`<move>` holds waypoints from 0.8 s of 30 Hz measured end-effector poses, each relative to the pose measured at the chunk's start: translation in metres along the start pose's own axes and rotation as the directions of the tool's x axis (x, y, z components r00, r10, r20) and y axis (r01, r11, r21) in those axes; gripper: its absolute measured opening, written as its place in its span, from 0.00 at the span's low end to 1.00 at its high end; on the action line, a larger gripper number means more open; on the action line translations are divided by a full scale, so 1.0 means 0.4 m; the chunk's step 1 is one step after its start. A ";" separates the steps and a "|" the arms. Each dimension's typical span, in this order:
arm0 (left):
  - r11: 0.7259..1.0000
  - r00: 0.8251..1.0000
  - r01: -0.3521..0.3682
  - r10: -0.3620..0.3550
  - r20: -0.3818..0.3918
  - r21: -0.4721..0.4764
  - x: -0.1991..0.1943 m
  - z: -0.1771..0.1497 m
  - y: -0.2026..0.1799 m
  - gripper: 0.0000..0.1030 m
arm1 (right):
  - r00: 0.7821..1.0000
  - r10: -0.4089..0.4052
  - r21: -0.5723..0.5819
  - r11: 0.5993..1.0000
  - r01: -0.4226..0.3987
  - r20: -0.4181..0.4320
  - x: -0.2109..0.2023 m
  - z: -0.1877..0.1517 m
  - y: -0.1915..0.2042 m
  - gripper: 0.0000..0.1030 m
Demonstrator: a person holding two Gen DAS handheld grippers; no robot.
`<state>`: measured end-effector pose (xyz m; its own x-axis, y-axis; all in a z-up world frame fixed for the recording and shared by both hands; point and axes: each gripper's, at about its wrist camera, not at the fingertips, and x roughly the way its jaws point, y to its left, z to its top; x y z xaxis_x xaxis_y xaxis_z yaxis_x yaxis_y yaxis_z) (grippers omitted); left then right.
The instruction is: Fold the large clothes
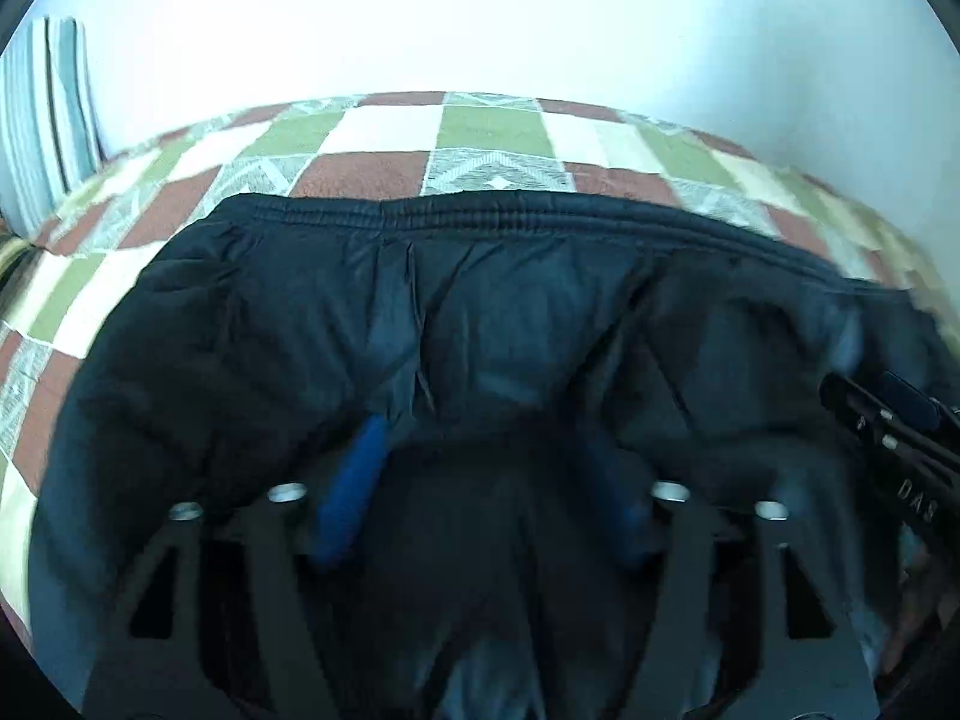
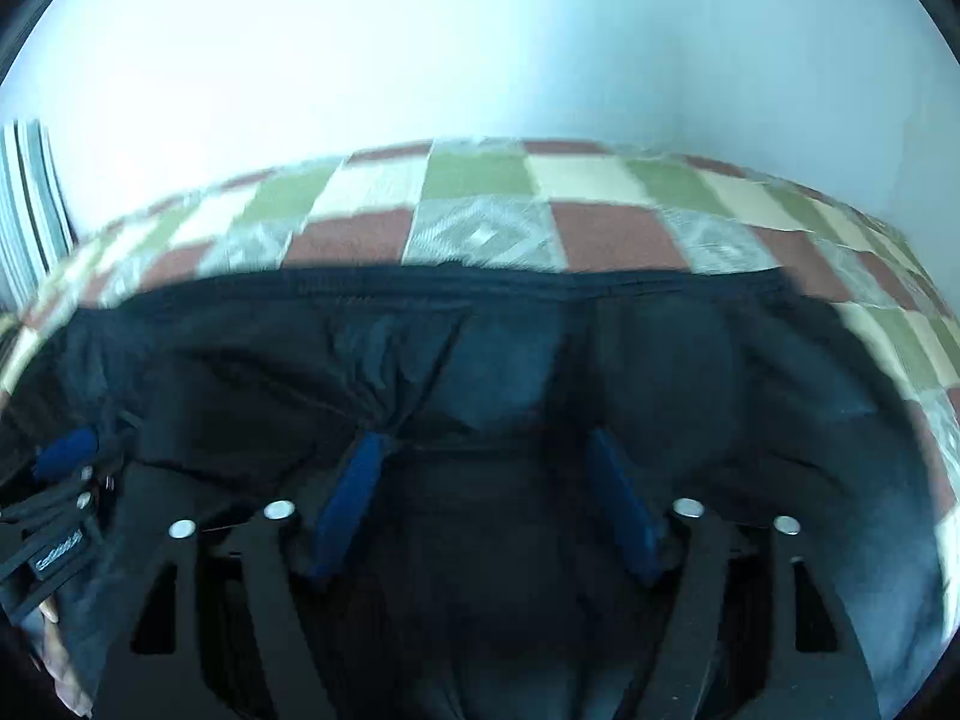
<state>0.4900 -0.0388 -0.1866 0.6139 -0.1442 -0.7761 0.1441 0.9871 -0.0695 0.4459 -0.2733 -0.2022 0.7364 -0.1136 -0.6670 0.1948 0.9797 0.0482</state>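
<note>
Dark garment [image 1: 480, 312] lies ahead of both grippers, left [image 1: 480, 480] and right [image 2: 486, 474], waistband crosswise on the checked blanket [image 1: 492, 126]; fingers apart, nothing clamped.

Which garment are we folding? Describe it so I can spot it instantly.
Start at the checked bedspread of red, green and cream squares. On it lies one large dark navy garment. Its gathered elastic band along the far edge sets it apart.

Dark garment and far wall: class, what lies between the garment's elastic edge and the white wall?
In both wrist views, only the checked bedcover lies between the dark garment and the white wall; nothing rests on that stretch.
</note>
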 end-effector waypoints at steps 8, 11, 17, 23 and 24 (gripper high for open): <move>0.994 0.996 -0.037 0.045 0.078 -0.101 -0.232 -0.120 0.166 0.84 | 0.998 -0.054 0.146 0.988 0.050 0.025 -0.199 -0.065 -0.235 0.77; 0.977 0.993 -0.074 0.091 0.078 -0.201 -0.286 -0.196 0.249 0.87 | 0.997 -0.073 0.203 0.977 0.071 0.002 -0.234 -0.106 -0.326 0.77; 0.931 0.999 0.040 -0.028 0.038 -0.363 -0.286 -0.293 0.326 0.88 | 0.997 -0.016 0.302 0.952 0.038 -0.075 -0.225 -0.198 -0.441 0.77; 0.920 0.996 0.093 -0.080 0.050 -0.381 -0.230 -0.285 0.302 0.93 | 0.989 0.088 0.405 0.914 -0.031 -0.122 -0.168 -0.243 -0.471 0.81; 0.916 0.995 0.099 -0.088 0.045 -0.390 -0.219 -0.287 0.306 0.93 | 0.987 0.103 0.420 0.907 -0.043 -0.122 -0.160 -0.249 -0.474 0.82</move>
<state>0.3647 0.1024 -0.1991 0.6328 -0.2339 -0.7381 -0.1097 0.9166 -0.3845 0.2973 -0.4353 -0.2428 0.6679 0.0090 -0.7442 0.4171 0.8237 0.3842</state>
